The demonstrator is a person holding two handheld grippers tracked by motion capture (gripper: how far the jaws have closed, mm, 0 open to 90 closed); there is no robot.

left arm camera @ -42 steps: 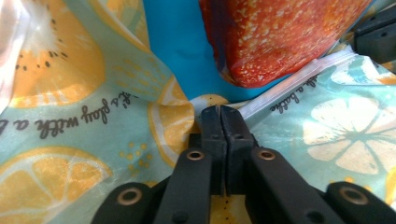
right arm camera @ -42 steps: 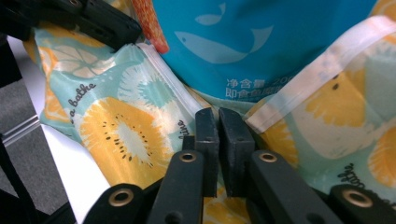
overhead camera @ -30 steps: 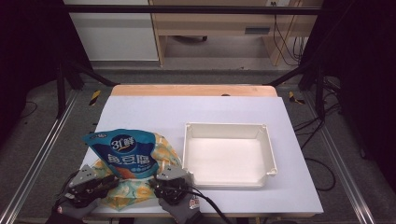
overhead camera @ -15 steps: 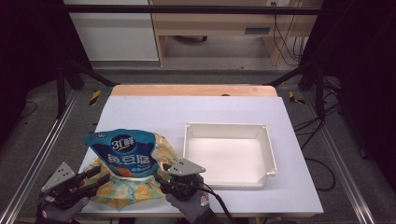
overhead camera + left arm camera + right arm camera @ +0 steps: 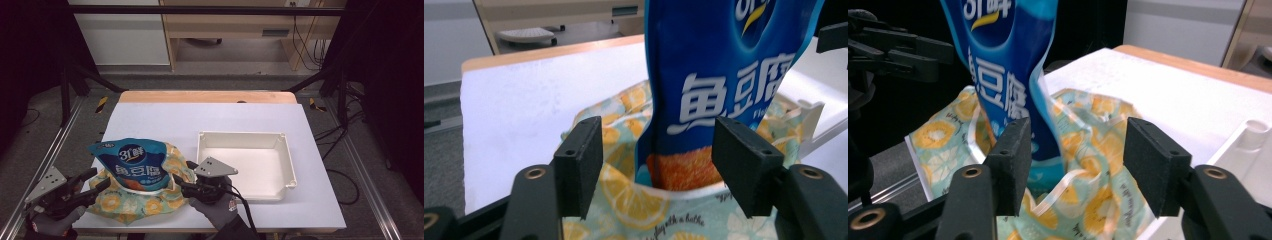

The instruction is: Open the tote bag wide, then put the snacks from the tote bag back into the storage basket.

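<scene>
Inside lemon-print bag, pouch bottom hidden

The blue snack pouch carries the readable print: near its top, in the high view, a dark round badge reads "31鲜" in white, and below it stand the large white characters "鱼豆腐". In the left gripper view the same three characters fill the pouch front, with a small Latin word beginning "Fl" cut off at the right. The lemon-patterned cloth bag bears a line of black script along its hem, roughly "stay fresh with a lathe"; the wording is uncertain.
</scene>
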